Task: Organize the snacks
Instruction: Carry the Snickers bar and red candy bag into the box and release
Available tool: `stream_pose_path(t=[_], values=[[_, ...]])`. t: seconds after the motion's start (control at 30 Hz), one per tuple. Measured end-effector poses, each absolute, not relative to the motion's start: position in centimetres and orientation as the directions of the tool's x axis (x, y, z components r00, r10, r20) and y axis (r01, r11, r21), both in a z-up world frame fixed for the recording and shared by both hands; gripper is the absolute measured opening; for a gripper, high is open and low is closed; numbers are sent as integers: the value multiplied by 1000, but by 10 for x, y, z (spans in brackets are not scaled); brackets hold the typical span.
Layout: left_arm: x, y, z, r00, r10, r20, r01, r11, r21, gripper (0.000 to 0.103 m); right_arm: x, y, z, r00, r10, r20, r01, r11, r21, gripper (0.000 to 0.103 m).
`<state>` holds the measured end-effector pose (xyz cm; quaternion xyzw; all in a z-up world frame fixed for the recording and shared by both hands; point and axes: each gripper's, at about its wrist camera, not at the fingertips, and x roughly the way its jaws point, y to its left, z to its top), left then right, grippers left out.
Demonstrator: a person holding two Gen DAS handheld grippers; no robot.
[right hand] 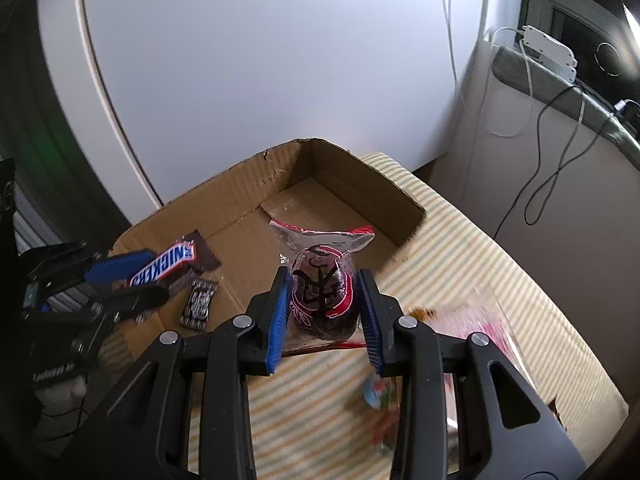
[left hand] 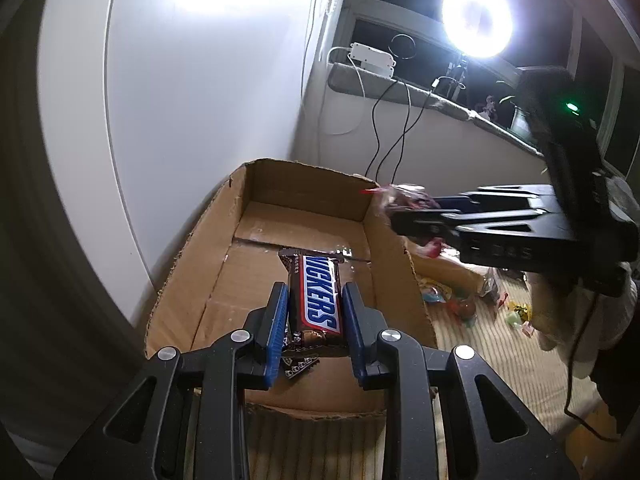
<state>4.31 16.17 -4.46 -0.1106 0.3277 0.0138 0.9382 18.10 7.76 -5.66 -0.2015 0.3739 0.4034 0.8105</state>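
My left gripper (left hand: 314,304) is shut on a Snickers bar (left hand: 318,300) and holds it over the near end of an open cardboard box (left hand: 200,256). My right gripper (right hand: 325,292) is shut on a dark round snack in a clear red-trimmed wrapper (right hand: 322,292), held above the box's near edge (right hand: 240,184). In the right wrist view the left gripper (right hand: 132,276) with the Snickers bar (right hand: 166,266) is at the left. A small dark snack packet (right hand: 199,303) lies on the box floor below it. In the left wrist view the right gripper (left hand: 404,212) is over the box's right wall.
The box sits on a striped cloth (right hand: 460,256) against a white panel (right hand: 260,60). Loose wrapped sweets (left hand: 460,300) lie on the cloth right of the box; some show blurred in the right wrist view (right hand: 380,396). A ring light (left hand: 476,20) and cables (left hand: 384,132) are behind.
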Motion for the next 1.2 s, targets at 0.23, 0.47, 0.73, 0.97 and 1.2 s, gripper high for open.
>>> stream_pose_path(t=[0.23, 0.47, 0.73, 0.97, 1.2], values=[[50, 162, -48, 776, -47, -629, -101, 975, -197, 26, 196, 106, -69, 371, 489, -789, -816, 578, -26, 34], [53, 162, -50, 770, -48, -636, -100, 976, -195, 26, 207, 119, -77, 357, 475, -805, -822, 568, -30, 34], [55, 166, -51, 768, -27, -640, -127, 973, -194, 52, 207, 123, -78, 373, 465, -803, -821, 568, -53, 64], [50, 167, -48, 774, -18, -633, -130, 974, -187, 60, 201, 119, -67, 401, 476, -783, -820, 568, -75, 83], [46, 161, -42, 782, -28, -623, -115, 975, -189, 60, 194, 105, -58, 422, 485, -766, -813, 576, -84, 83]])
